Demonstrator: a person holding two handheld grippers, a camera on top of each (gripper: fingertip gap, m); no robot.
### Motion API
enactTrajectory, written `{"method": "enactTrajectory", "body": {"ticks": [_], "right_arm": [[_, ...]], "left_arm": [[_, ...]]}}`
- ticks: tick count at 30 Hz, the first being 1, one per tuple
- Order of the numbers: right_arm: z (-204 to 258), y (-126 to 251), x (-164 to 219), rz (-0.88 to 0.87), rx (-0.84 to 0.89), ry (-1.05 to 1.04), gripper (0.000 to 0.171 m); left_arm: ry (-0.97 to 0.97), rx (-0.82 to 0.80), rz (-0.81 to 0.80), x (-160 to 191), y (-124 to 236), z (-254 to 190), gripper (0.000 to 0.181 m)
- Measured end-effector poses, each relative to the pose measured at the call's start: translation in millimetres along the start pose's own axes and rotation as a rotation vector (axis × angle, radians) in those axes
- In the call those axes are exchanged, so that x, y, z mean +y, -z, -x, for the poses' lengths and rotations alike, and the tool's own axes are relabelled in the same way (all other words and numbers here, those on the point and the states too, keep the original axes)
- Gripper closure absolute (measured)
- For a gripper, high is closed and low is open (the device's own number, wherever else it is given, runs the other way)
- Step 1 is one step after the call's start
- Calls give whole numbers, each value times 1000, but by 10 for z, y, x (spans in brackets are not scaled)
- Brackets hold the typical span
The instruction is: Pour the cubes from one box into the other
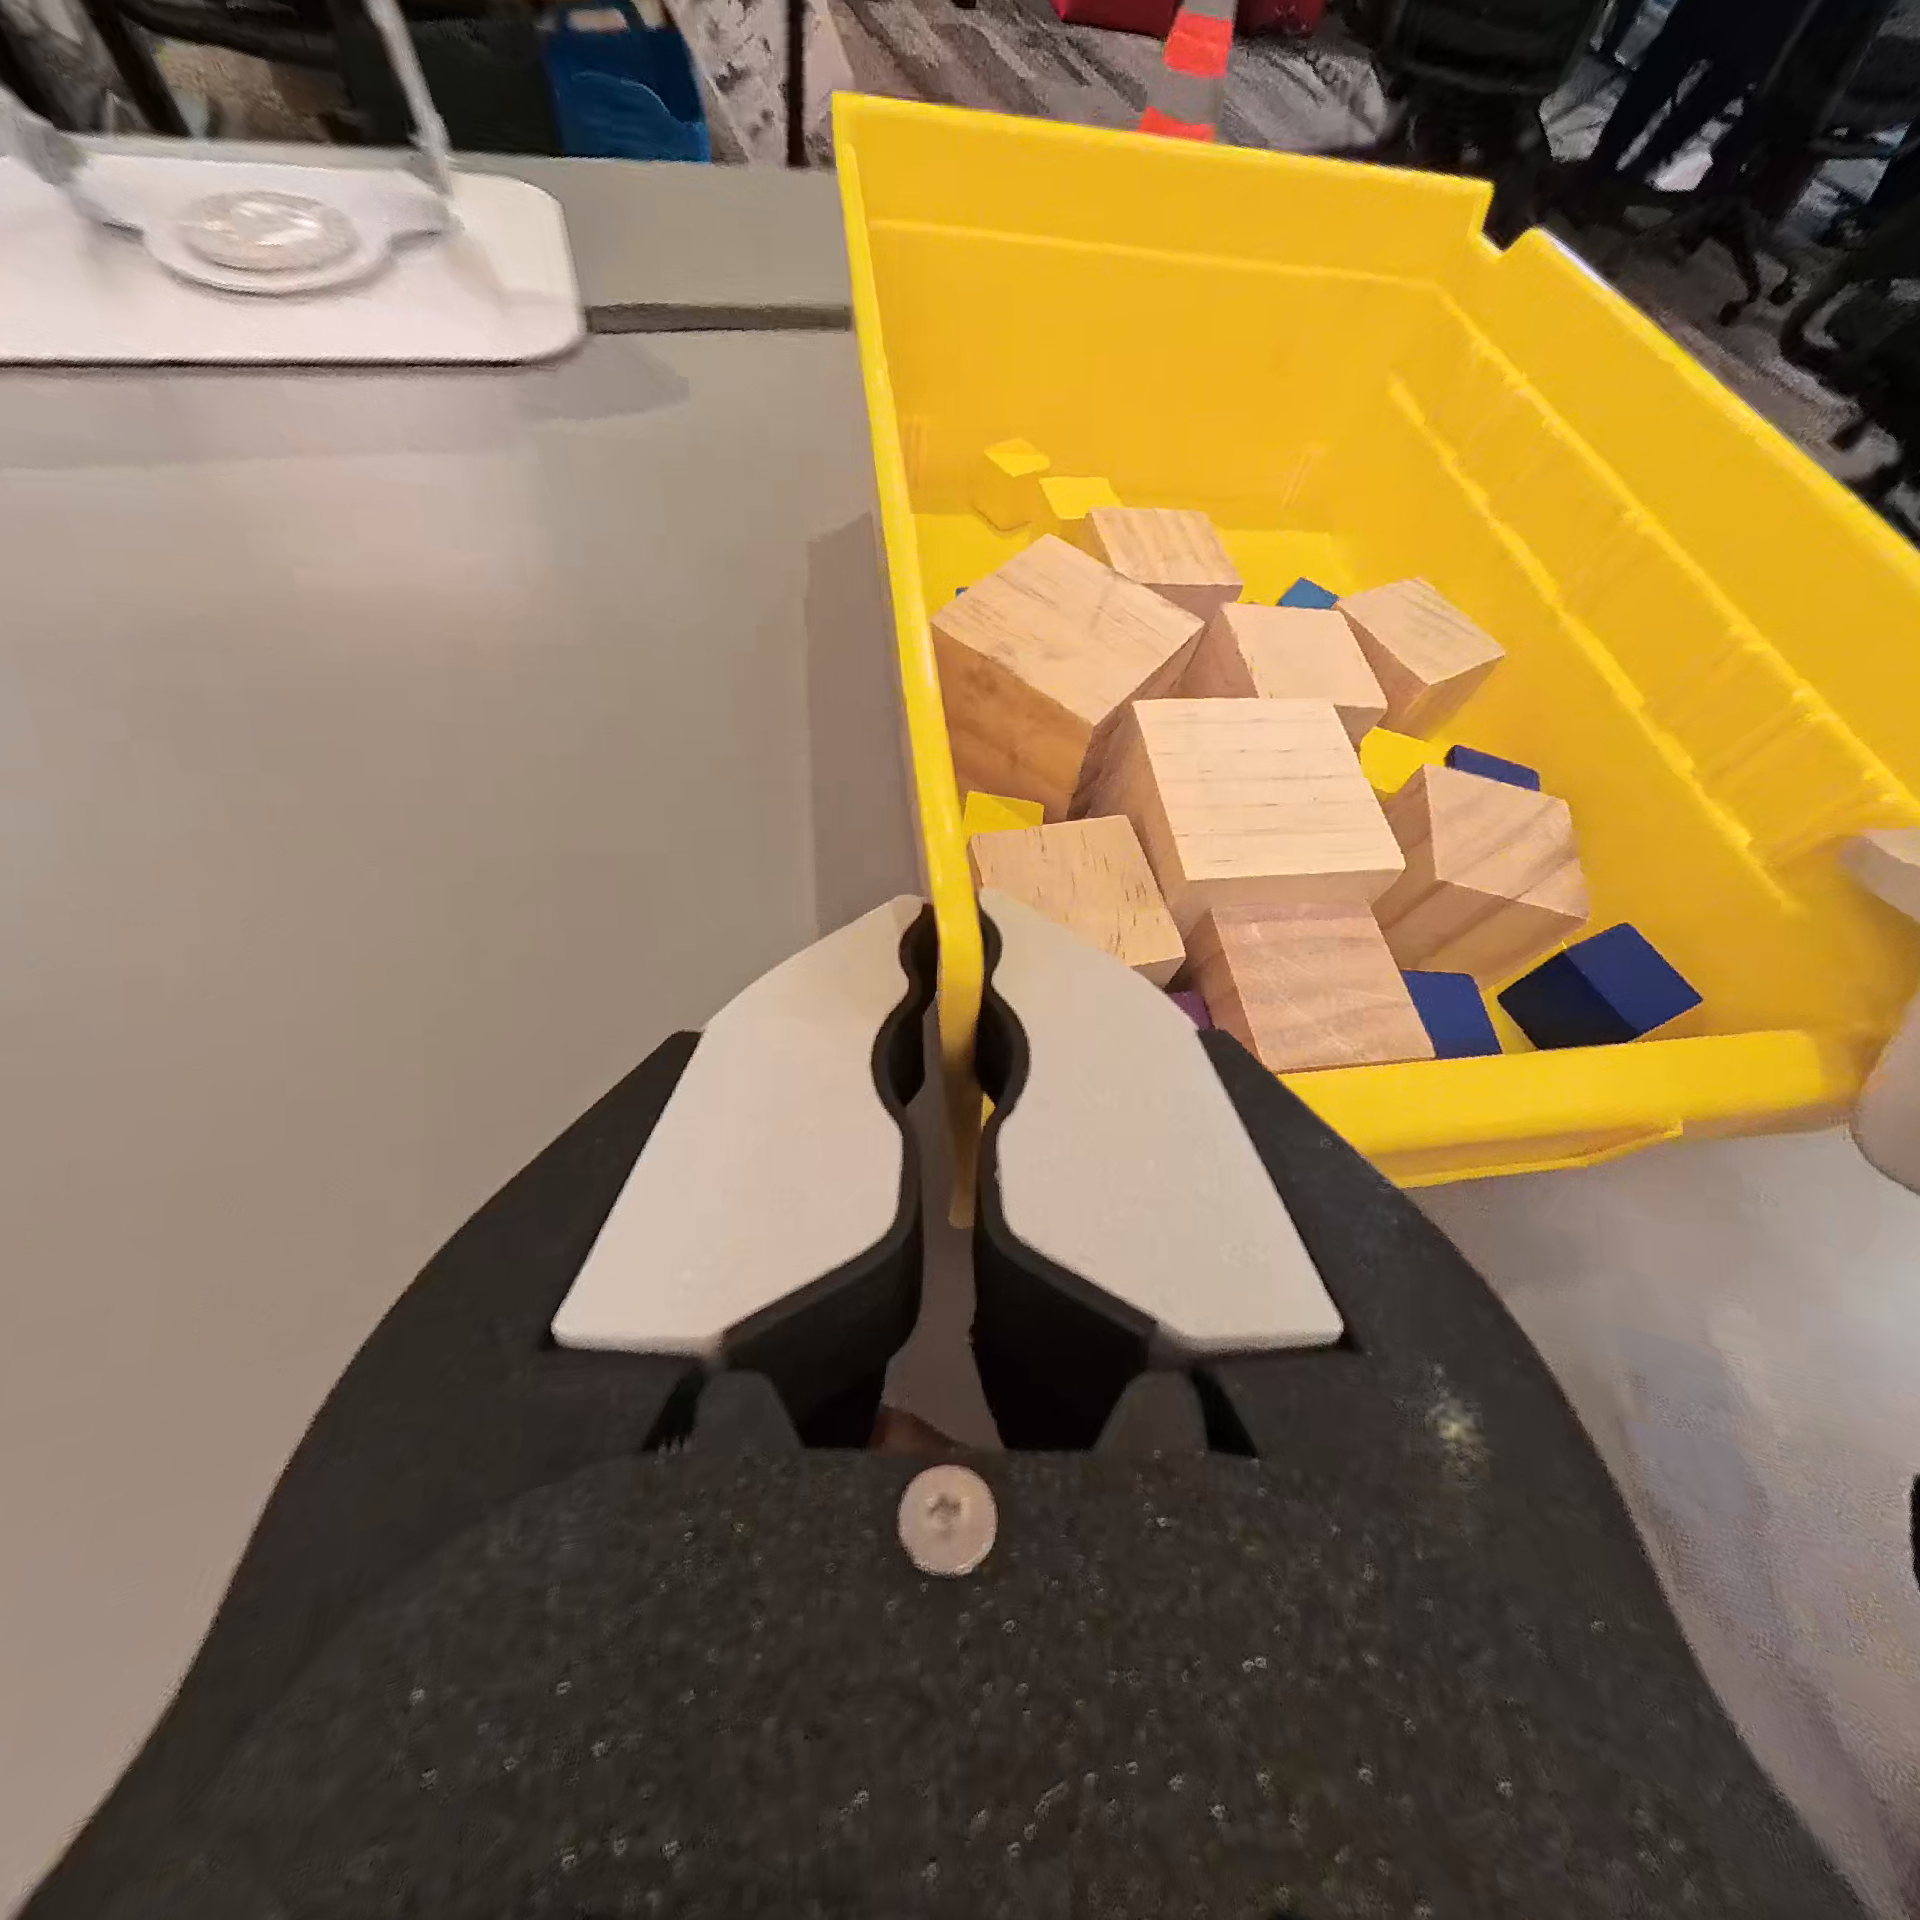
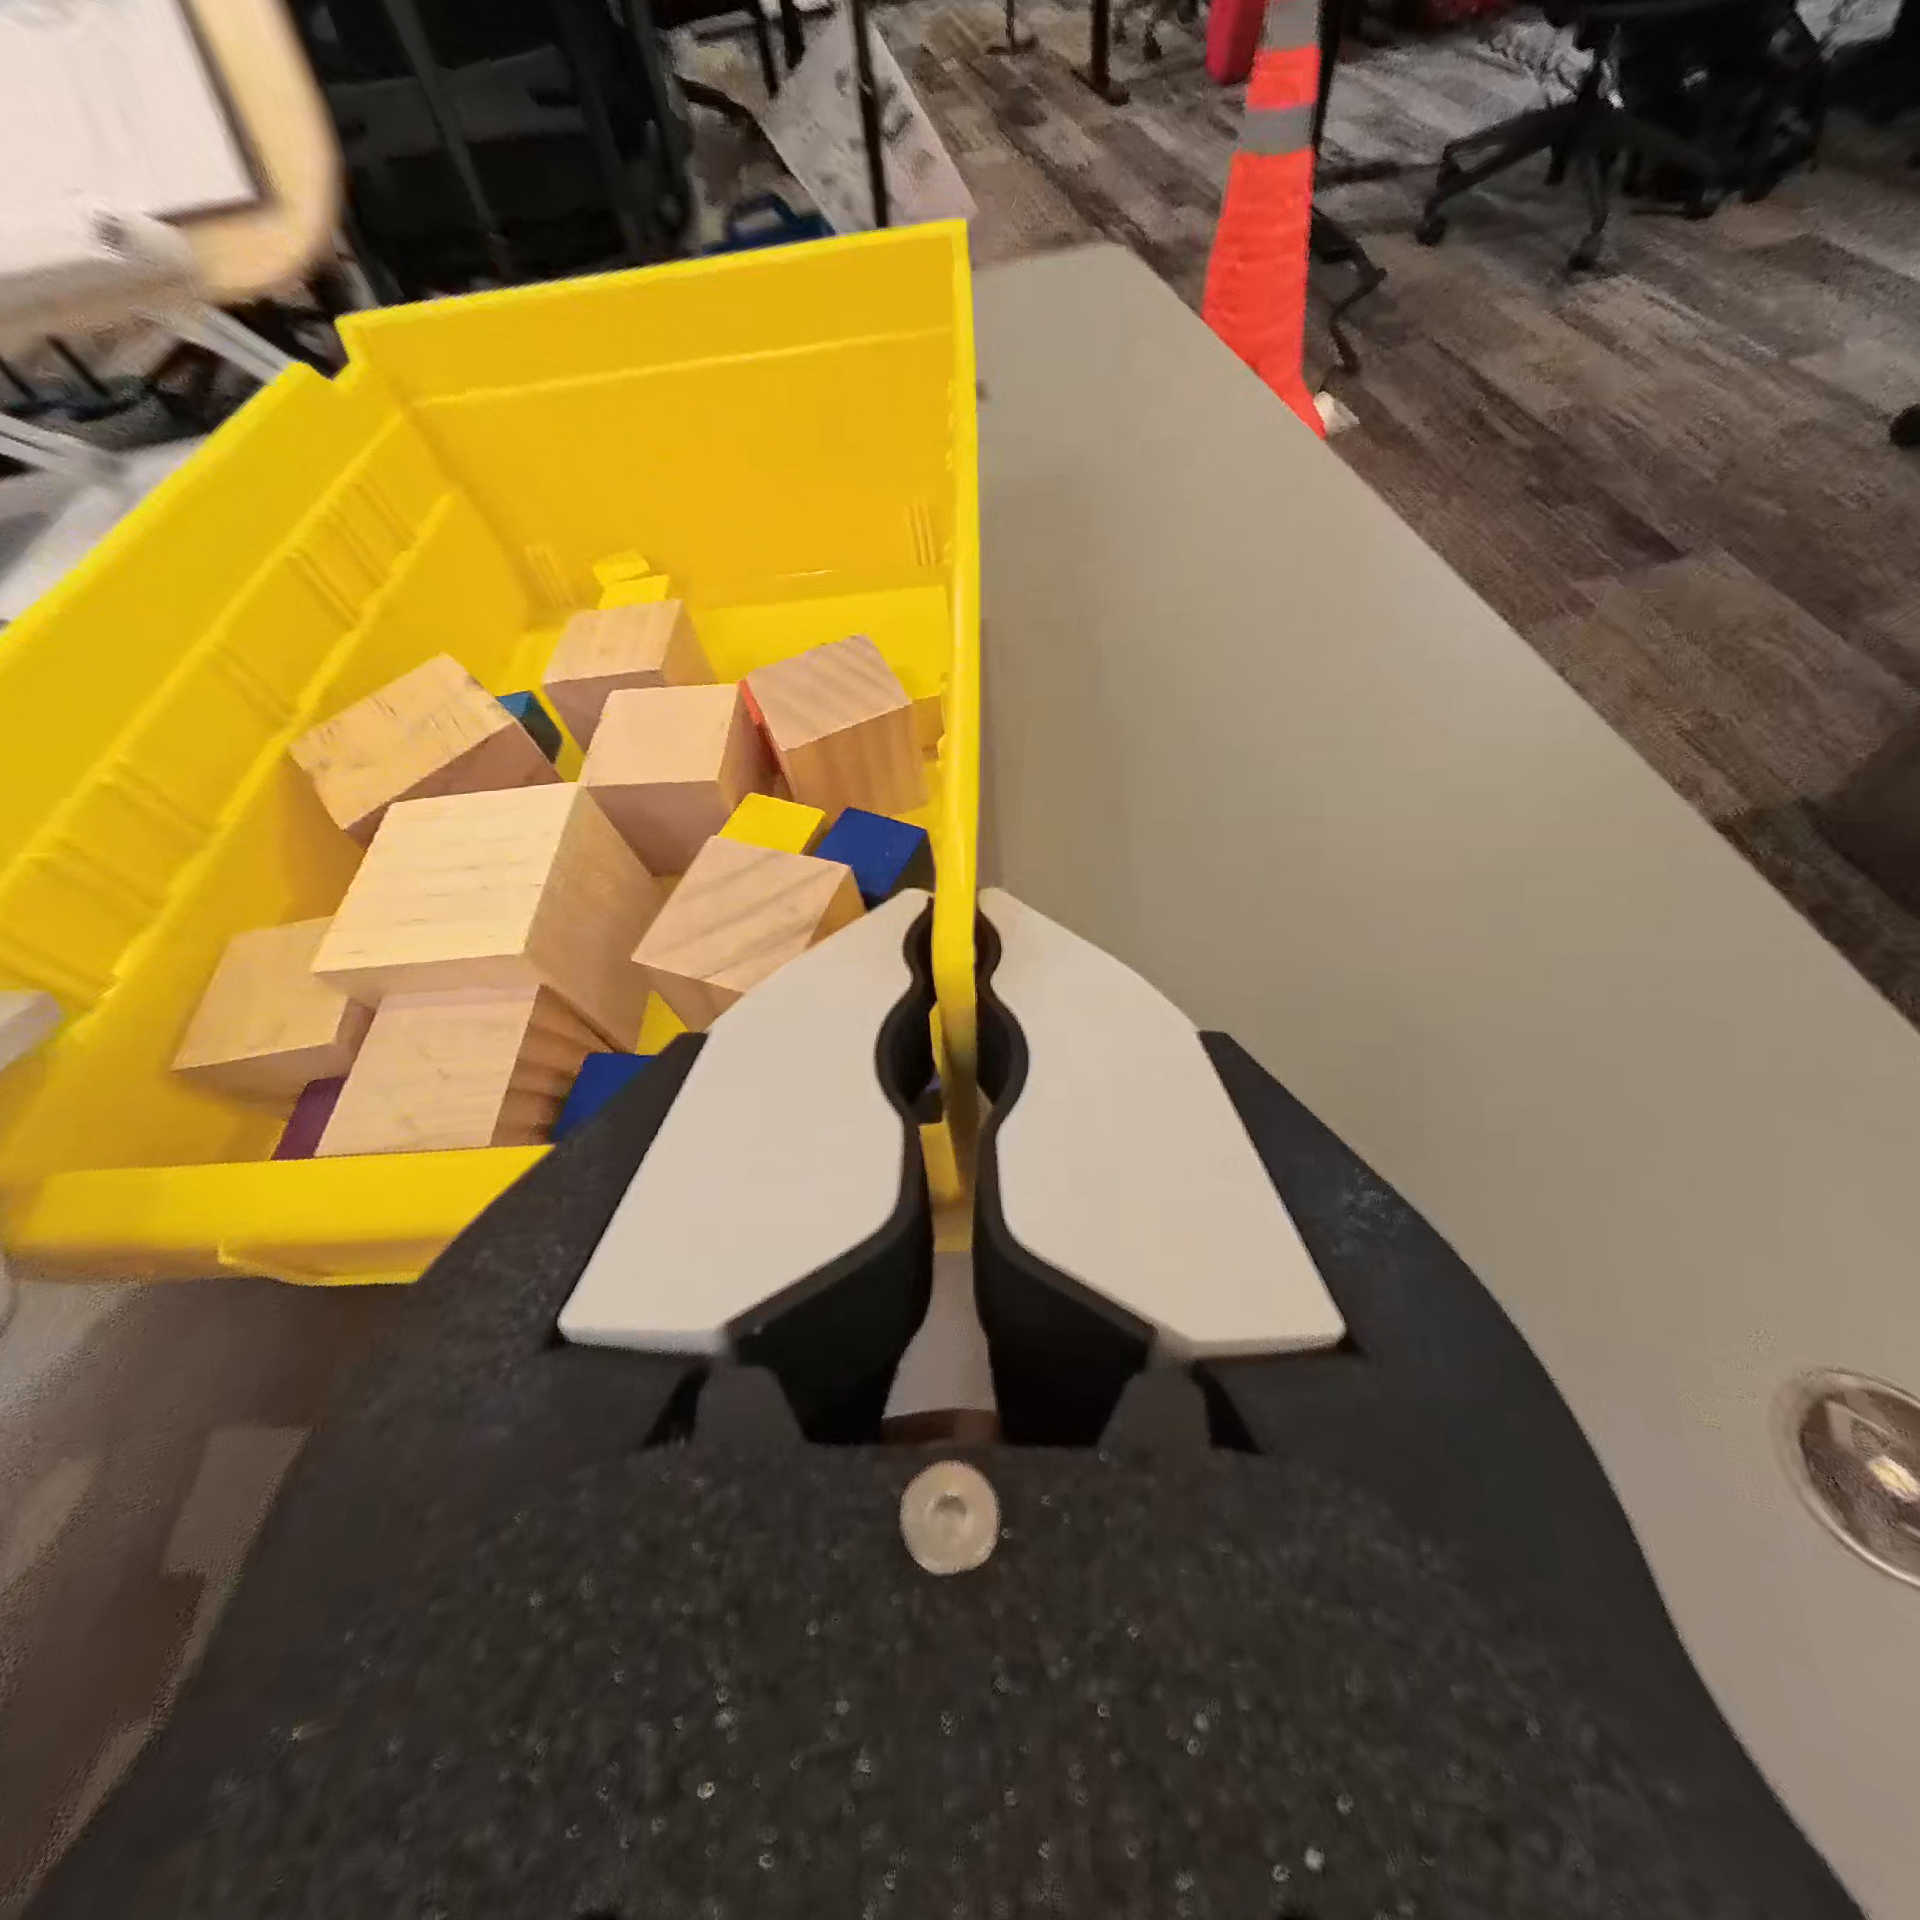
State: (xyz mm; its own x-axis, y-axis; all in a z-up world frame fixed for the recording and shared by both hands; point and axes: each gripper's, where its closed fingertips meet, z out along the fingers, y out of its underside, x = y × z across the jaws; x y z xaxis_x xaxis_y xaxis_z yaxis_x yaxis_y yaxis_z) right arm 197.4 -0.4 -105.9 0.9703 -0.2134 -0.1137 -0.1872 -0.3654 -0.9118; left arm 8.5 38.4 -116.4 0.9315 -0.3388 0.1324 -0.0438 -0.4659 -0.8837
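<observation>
A yellow box (image 1: 1143,312) holds several plain wooden cubes (image 1: 1262,795) and smaller blue and yellow cubes (image 1: 1600,987). My left gripper (image 1: 953,920) is shut on the box's left side wall near its front corner. The same box (image 2: 675,416) shows in the right wrist view with the wooden cubes (image 2: 468,883) inside. My right gripper (image 2: 953,914) is shut on the box's right side wall near the front corner. A pale fingertip (image 1: 1886,862) of the other gripper shows at the right edge of the left wrist view. No second box is in view.
The box is over a grey table (image 1: 416,675). A white stand base with a clear disc (image 1: 270,244) sits at the table's far left. An orange cone (image 2: 1262,208) stands on the floor beyond the table's right edge (image 2: 1558,675). A round metal inset (image 2: 1860,1455) is in the table.
</observation>
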Motion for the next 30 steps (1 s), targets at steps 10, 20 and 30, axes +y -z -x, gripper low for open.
{"method": "enactTrajectory", "body": {"ticks": [10,20,30], "right_arm": [[2017,-46,-123,-78,-256,100,168],[2630,-157,411,24,-313,169,166],[2225,719,199,-159,-582,365,145]], "left_arm": [[22,-237,-113,-348,815,1798,178],[71,-236,-5,79,782,2525,178],[59,-103,-94,174,1806,2779,138]]}}
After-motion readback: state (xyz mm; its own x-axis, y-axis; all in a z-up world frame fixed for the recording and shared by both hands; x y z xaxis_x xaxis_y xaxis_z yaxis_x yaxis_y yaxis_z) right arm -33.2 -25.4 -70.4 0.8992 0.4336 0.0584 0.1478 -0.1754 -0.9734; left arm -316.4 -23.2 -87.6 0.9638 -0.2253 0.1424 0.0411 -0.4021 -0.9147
